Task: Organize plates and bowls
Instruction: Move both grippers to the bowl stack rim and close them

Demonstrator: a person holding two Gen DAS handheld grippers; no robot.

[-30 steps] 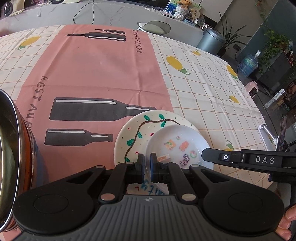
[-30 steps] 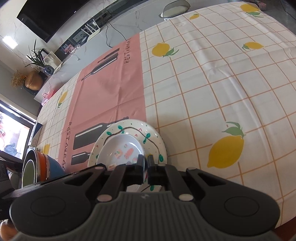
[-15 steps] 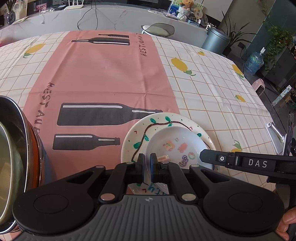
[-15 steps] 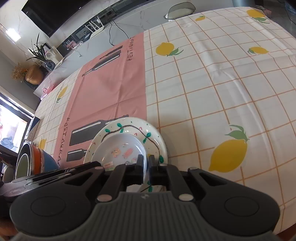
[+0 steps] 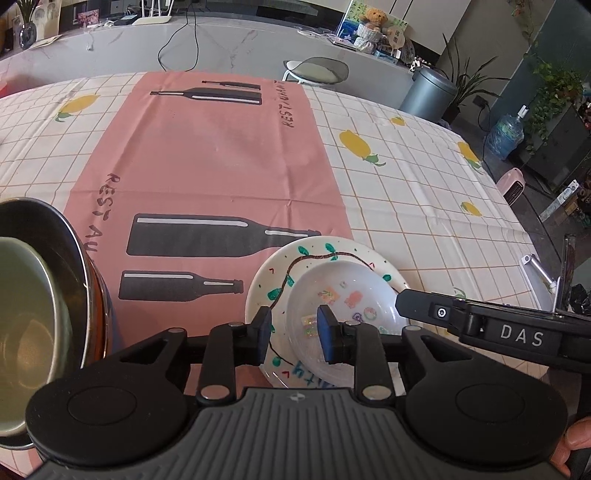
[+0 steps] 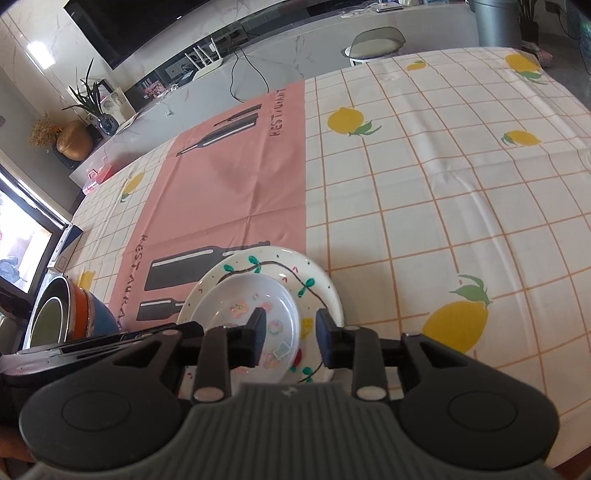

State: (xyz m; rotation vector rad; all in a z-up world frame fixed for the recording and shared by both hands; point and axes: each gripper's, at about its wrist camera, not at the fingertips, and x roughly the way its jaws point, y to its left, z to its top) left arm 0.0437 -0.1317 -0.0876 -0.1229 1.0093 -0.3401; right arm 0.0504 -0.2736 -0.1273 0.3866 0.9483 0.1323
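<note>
This is a home. Past the fingers, a lemon tablecloth (image 5: 406, 177) covers the surface. Beyond it are a teddy bear (image 5: 371, 16), house plants (image 6: 88, 99) and a big TV (image 6: 155, 26).

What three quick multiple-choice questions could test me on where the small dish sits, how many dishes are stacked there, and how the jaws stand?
1. The small white dish rests:
A. on the vine-painted plate
B. on the bare cloth
C. inside the bowls

2. Dishes in that stack:
A. one
B. two
C. four

3. The left gripper and right gripper have jaws:
A. clamped on a plate
B. shut empty
C. parted

Answers: 1 A, the painted rim rings it; 2 B, only dish and plate show; 3 C, gaps show, both having just been opening.
</note>
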